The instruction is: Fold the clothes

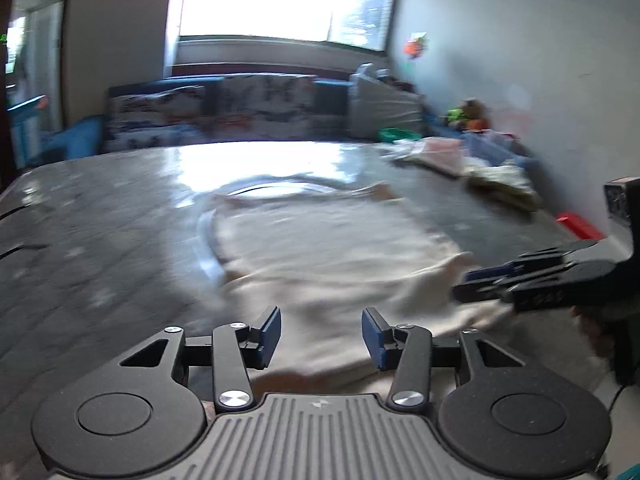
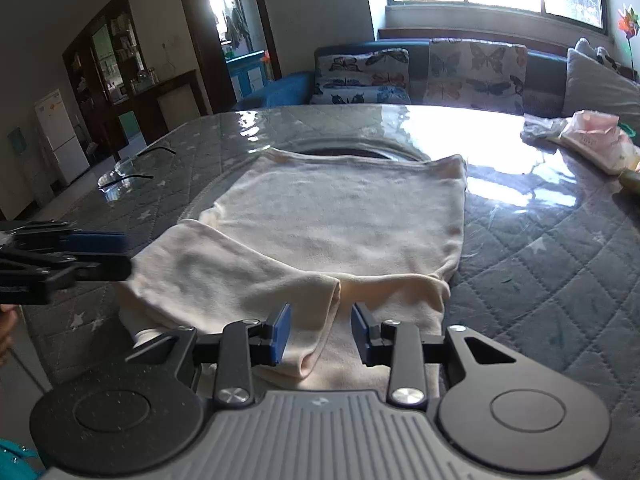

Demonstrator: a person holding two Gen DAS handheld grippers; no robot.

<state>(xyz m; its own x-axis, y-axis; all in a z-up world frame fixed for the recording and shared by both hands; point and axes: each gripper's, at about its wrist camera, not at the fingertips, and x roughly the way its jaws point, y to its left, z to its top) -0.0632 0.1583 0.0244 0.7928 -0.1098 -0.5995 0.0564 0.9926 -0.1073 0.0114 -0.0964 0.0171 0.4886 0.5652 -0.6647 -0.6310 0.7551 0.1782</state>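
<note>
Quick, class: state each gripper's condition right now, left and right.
Left gripper: open, holding nothing, above the cream garment.
Right gripper: open, holding nothing, over the garment's near edge.

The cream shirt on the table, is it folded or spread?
Partly folded: the cream shirt lies flat, one sleeve already folded over it.

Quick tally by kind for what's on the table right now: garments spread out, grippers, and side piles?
Cream garment spread flat: 1
Grippers, left gripper and right gripper, both open: 2
Pile of other clothes at the table's far right: 1
Total: 4
</note>
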